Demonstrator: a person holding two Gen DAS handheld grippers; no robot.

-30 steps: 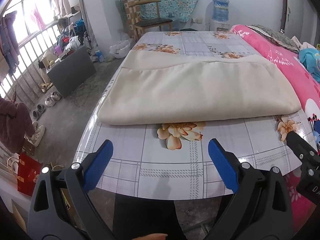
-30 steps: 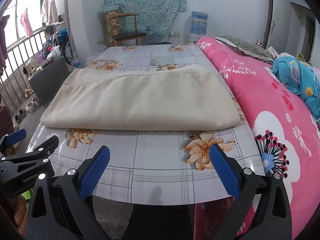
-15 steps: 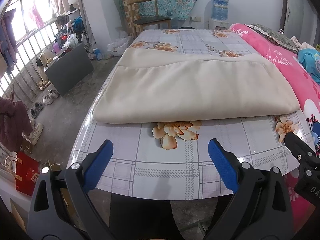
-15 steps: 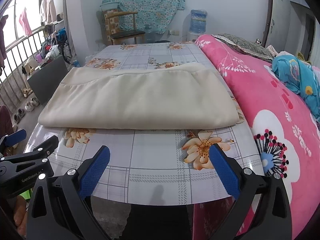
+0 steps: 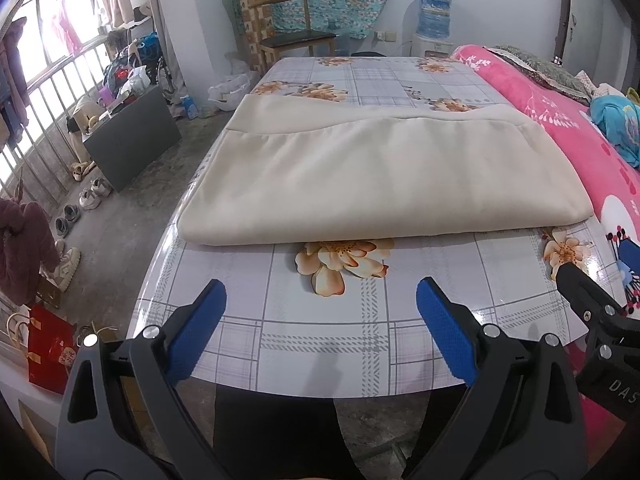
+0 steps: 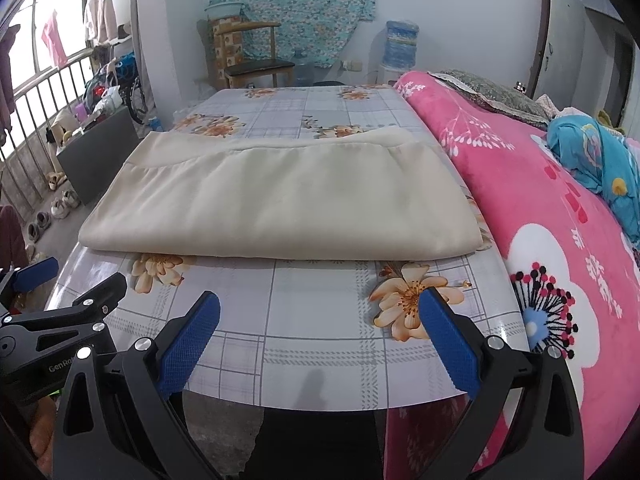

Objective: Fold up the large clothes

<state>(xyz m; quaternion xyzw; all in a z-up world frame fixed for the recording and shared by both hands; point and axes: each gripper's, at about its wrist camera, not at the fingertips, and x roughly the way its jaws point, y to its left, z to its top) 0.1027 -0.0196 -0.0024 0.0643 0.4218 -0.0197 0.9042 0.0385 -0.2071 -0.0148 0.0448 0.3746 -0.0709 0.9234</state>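
Left wrist view: folded cream garment (image 5: 380, 176) flat on floral desk (image 5: 320, 320) at 12 o'clock; left gripper (image 5: 320, 308) and right gripper (image 6: 320, 316) jaws wide apart, empty, near desk edge.

Folded cream garment (image 5: 380, 176) beyond spread tongs (image 5: 320, 308)

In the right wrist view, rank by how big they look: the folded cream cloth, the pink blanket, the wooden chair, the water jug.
1. folded cream cloth and pink blanket: alike, the blanket runs out of frame.
2. wooden chair.
3. water jug.
Chair and jug stand far back, so their true sizes are unsure.
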